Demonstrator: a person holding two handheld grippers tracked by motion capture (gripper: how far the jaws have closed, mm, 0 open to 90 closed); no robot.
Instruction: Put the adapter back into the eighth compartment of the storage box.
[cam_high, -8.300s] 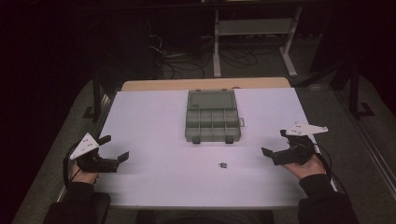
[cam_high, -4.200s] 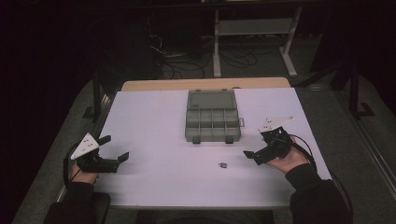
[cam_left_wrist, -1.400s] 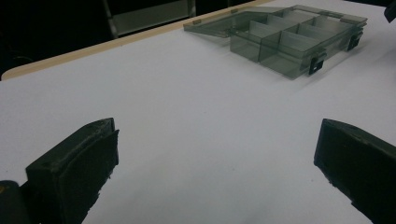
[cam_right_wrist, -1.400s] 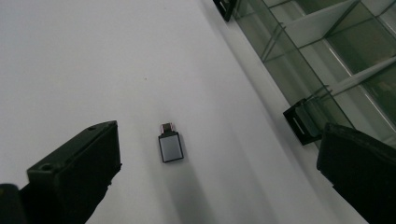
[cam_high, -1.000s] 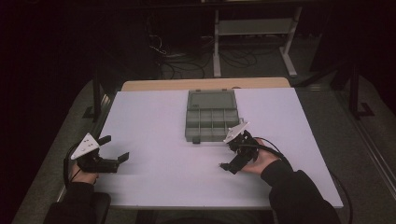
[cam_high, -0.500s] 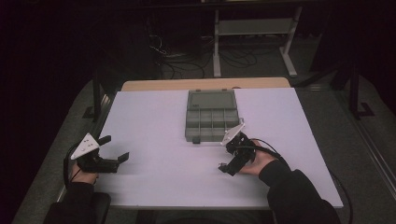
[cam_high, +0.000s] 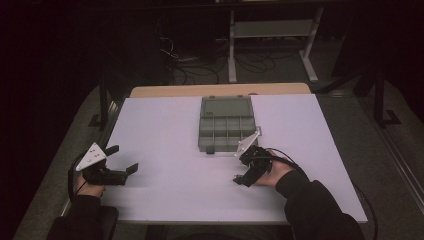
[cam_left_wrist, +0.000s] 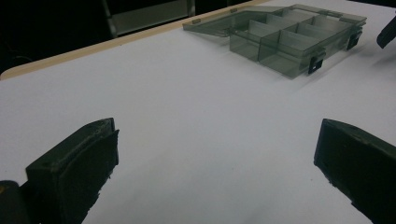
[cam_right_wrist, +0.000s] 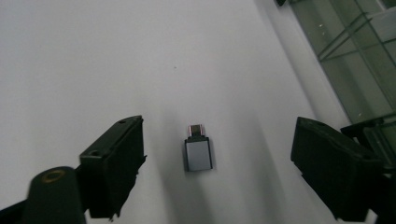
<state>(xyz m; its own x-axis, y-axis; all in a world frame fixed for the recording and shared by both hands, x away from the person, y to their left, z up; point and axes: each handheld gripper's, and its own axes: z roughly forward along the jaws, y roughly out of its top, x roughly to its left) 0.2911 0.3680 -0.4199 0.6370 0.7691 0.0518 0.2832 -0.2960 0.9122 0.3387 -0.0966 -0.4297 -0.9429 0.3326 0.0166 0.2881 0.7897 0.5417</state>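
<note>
Adapter (cam_right_wrist: 198, 152), right gripper (cam_right_wrist: 217, 168) newly astride.

Overhead view, two low gripper views

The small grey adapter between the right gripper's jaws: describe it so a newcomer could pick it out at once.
Start at the white table, then the grey compartment box with its lid open at the middle. Just in front of it, the right gripper stands open over a tiny grey adapter lying flat. It is the one loose item, rectangular, with a short plug end.

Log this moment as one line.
right gripper: open, jaws either side of adapter | left gripper: open, idle | box: lid open
</note>
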